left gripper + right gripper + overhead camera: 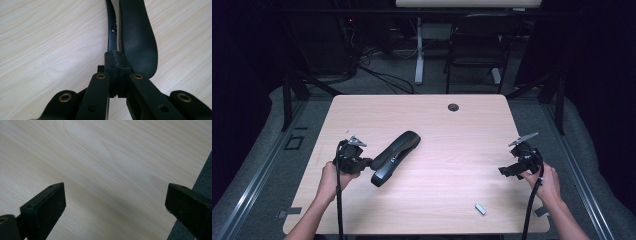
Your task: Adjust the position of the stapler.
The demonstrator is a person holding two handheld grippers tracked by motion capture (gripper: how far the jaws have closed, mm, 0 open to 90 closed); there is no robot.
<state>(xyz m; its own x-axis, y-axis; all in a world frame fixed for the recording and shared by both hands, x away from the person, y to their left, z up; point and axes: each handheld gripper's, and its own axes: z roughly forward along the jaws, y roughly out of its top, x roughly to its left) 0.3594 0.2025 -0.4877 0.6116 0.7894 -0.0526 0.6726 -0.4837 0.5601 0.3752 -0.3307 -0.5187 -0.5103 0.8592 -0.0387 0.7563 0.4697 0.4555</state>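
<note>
- The left claw [368, 163] is pinching, jaws closed, the thin edge at the near end of the black case [394, 157], probably an eyeglass case, which is lying on the desk [452, 195] left of centre.
- The right claw [506, 171] is waiting wide open and empty near the desk's right edge, leaving room.

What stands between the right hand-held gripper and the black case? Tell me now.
Nothing visible does. The right hand-held gripper hovers open near the table's right edge, and only bare table lies between it and the black case, which the left hand-held gripper pinches at its near end.
</note>
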